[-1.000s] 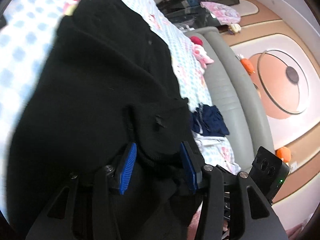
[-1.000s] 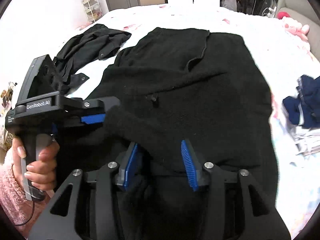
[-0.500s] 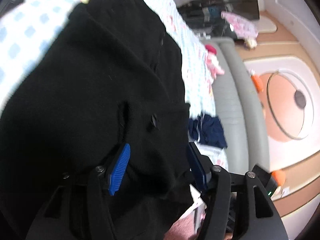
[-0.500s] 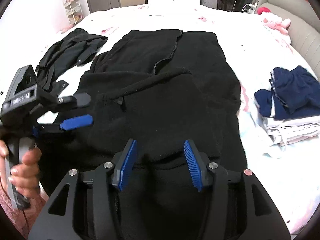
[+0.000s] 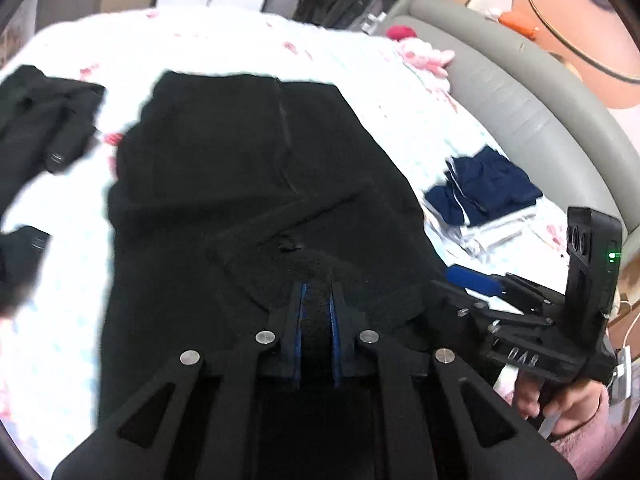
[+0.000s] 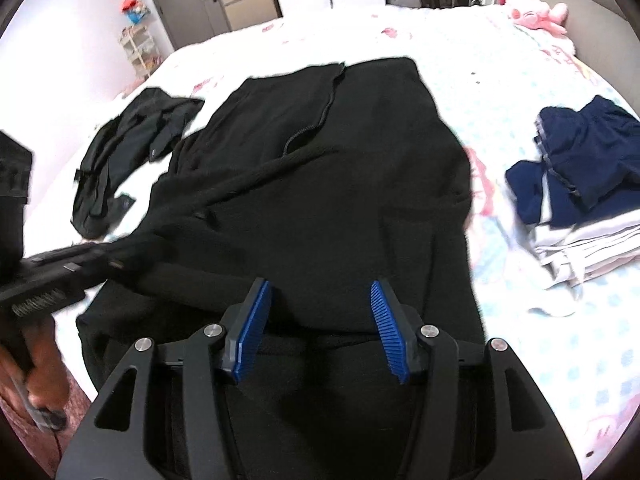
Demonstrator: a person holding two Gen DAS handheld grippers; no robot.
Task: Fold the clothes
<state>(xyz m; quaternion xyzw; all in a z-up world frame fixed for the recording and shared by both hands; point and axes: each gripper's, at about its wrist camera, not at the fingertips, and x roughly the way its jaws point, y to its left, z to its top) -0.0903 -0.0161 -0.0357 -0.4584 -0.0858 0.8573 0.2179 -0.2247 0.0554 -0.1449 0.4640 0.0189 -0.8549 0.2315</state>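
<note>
At the far left of the bed [image 6: 460, 40] a crumpled black garment [image 6: 132, 148] lay on the pale patterned sheet, just beside the big black fleece jacket [image 6: 320, 184] that was spread flat across the middle with its zipper running away from the cameras. The left gripper [image 5: 316, 312] had just snapped its jaws together, and its blue pads were pinched on a fold of the jacket's near edge, the fleece bunched between them; in the right wrist view this gripper reached in from the left edge, with dark fabric drawn up to its tip. The right gripper [image 6: 322, 320] hovered over the jacket's near hem, its jaws standing apart after widening a little, the blue pads either side of the fleece without pressing it. In the left wrist view the same gripper lay at the right, gripped by a hand [image 5: 560, 404] in a pink sleeve. Further right, a folded stack of navy and white clothes [image 6: 580, 200] sat on the sheet, clear of the jacket. A pink plush toy [image 6: 536, 12] lay near the grey padded headboard [image 5: 520, 92].
</note>
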